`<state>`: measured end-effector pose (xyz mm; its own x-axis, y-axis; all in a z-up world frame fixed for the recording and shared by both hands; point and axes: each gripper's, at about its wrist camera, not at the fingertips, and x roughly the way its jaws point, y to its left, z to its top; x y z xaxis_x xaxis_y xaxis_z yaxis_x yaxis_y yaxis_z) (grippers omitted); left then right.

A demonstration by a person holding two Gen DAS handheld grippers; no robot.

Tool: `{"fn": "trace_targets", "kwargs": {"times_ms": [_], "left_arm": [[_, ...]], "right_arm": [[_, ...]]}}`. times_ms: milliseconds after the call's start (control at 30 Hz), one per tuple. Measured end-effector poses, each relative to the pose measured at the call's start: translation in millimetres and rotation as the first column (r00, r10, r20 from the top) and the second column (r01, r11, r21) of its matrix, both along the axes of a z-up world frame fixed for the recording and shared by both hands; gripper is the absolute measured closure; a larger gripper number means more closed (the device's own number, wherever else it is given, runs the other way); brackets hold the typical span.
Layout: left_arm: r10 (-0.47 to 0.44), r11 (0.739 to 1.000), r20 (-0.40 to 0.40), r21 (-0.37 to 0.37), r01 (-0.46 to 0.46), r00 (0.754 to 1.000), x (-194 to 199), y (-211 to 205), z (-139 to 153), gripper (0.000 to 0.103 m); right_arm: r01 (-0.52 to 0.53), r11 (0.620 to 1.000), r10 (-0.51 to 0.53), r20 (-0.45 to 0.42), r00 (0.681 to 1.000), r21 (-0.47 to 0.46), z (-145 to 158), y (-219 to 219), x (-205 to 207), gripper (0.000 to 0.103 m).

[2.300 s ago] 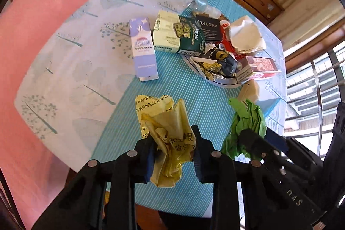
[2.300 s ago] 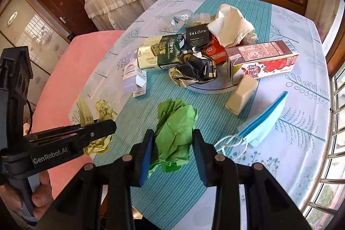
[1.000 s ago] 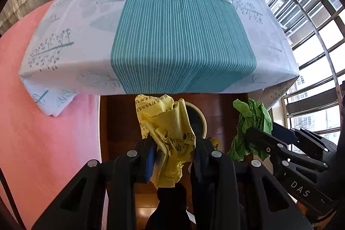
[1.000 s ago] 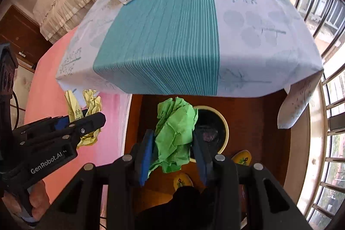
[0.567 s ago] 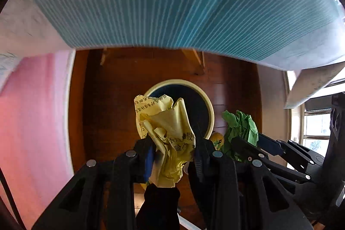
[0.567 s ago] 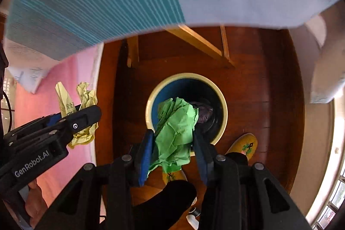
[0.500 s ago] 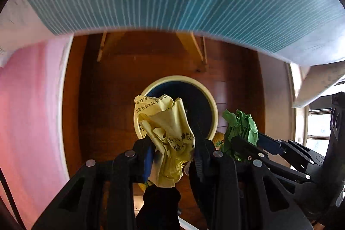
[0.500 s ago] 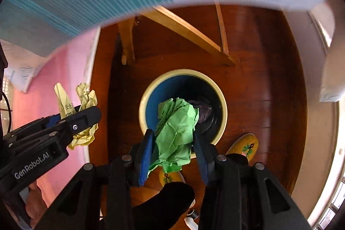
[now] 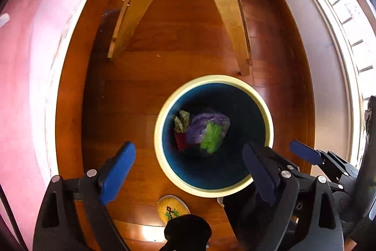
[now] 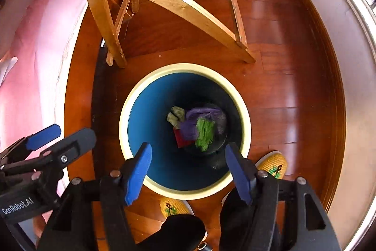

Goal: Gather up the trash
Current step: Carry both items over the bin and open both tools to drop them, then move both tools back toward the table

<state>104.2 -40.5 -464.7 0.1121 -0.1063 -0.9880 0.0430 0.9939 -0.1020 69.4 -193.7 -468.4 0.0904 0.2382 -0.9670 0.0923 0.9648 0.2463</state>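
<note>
**Blue-padded tongs emptied over the bin**

Blue pads are seen spread wide on the left tongs (image 9: 188,171) and right tongs (image 10: 188,171); their jaws have just been opening and nothing is held. Both should be kept over the bin (image 10: 131,107) until the drop is certain (slippers stand close by). Below, the green paper (image 10: 205,133) lies crumpled at the bottom, its long axis roughly up-and-down in the right wrist view.

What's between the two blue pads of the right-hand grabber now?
Nothing is held: the right gripper stands open over the bin. In its own view, the green paper lies at the bottom.
</note>
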Motion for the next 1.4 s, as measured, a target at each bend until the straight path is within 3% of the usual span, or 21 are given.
{"fn": "trace_targets", "kwargs": {"times_ms": [200,367,600,933,1167,1400], "left_arm": [[0.018,1.000,0.032,0.019,-0.018,0.999,-1,9,28,0.011],[0.029,0.999,0.032,0.031,-0.030,0.999,-9,14,62,0.011],[0.000,0.999,0.068,0.045,-0.003,0.998,-19,19,149,0.011],[-0.049,0.999,0.215,0.032,0.043,0.975,-28,31,284,0.011],[-0.062,0.998,0.311,0.025,0.057,0.949,-33,38,352,0.011],[-0.083,0.996,0.472,0.022,0.082,0.878,-34,43,422,0.011]], "right_arm": [[0.015,1.000,-0.015,-0.001,1.000,-0.013,18,-4,2,0.037],[0.029,0.999,-0.030,-0.005,1.000,-0.021,52,-8,1,0.037],[0.041,0.999,-0.040,0.031,0.999,-0.030,139,-14,-8,0.037],[-0.001,1.000,0.006,0.155,0.988,-0.031,273,-11,-29,0.037],[0.042,0.997,-0.022,0.297,0.955,-0.059,348,-18,-40,0.037],[0.108,0.990,-0.057,0.443,0.895,-0.093,408,-26,-35,0.037]]}}
